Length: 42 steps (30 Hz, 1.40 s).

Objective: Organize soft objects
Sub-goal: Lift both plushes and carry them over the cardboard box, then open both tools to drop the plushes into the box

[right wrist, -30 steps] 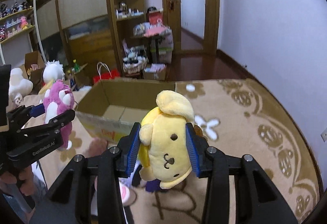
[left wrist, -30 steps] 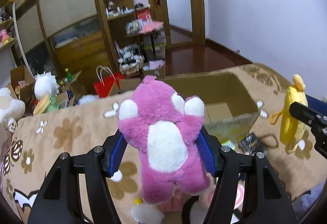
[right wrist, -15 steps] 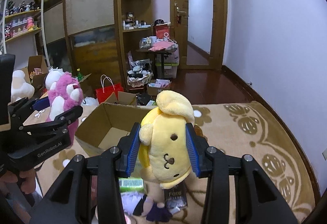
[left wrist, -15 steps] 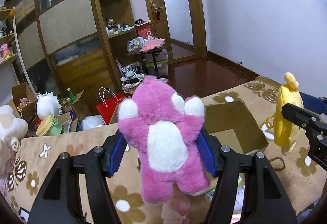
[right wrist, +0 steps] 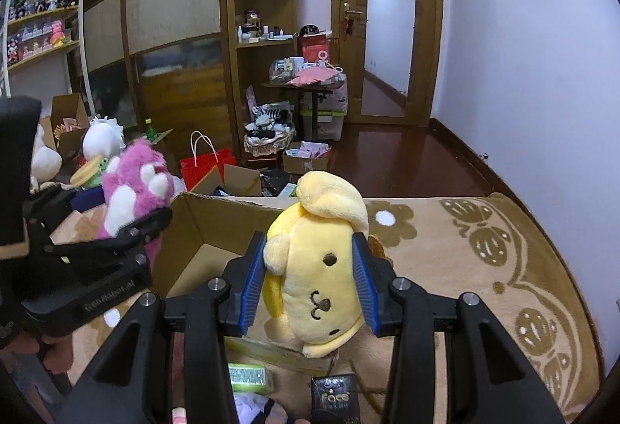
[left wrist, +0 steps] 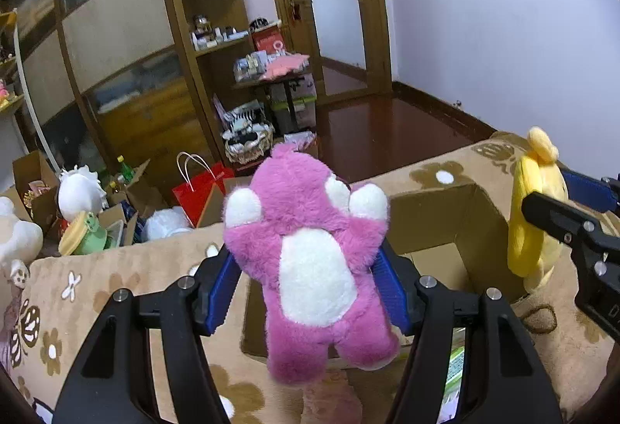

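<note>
My left gripper [left wrist: 308, 292] is shut on a pink plush bear [left wrist: 310, 261] with a white belly and holds it up above the near edge of an open cardboard box [left wrist: 480, 215]. My right gripper [right wrist: 308, 288] is shut on a yellow plush dog [right wrist: 321, 269] and holds it above the box's [right wrist: 201, 226] near right corner. Each gripper shows in the other view: the bear at the left [right wrist: 131, 187], the yellow dog at the right [left wrist: 534, 207]. The box inside looks bare.
The box sits on a beige flower-patterned blanket [right wrist: 484, 269]. Small items lie in front of the box: a green packet [right wrist: 248, 377] and a black box [right wrist: 335, 399]. Beyond are a red bag [left wrist: 201, 187], plush toys [left wrist: 79, 191], shelves and a door.
Both grippers have risen and moved forward with their toys. The box now lies lower and closer under them, and more of the room shows.
</note>
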### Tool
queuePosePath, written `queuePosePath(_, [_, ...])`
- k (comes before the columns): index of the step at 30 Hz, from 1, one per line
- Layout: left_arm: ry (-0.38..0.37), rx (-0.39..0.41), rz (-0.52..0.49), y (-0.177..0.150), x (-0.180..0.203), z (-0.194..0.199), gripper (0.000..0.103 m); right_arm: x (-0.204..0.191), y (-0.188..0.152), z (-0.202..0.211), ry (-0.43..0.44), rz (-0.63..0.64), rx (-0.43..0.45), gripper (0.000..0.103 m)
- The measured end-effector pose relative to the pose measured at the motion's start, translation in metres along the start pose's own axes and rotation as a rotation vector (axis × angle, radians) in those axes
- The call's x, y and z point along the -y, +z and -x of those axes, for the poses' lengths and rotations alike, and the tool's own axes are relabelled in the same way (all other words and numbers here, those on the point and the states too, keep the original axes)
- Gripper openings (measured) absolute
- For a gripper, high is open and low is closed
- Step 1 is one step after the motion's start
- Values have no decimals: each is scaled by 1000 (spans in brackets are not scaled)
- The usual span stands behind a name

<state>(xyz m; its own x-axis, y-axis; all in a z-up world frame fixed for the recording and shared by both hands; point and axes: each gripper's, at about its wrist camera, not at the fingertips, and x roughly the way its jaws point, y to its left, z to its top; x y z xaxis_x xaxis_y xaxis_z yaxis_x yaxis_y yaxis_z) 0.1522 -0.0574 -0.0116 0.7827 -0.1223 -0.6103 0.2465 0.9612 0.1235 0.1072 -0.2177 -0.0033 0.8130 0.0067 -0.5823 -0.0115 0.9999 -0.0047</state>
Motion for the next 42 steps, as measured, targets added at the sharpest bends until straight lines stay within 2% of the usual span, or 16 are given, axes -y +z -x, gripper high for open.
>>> queuePosePath(4, [-18, -37, 5, -4, 1, -15, 64, 7, -3, -7, 25, -26, 15, 46])
queuePosePath(9, [-29, -89, 13, -10, 1, -37, 64, 8, -9, -24, 28, -40, -28, 46])
queuePosePath(14, [-27, -126, 11, -18, 1, -49, 64, 12, -10, -28, 58, -63, -7, 46])
queuePosePath(21, [-51, -170, 42, -25, -7, -61, 64, 15, -9, -24, 163, -126, 26, 46])
queuePosePath(29, [-53, -199, 42, -29, -6, -65, 66, 1, -20, -39, 164, -78, -47, 51])
queuePosePath(37, [-30, -190, -9, -32, -2, -62, 85, -1, -23, -36, 167, -74, -66, 57])
queuePosePath(42, [-19, -182, -1, -30, -3, -54, 92, -2, -22, -28, 161, -69, -52, 71])
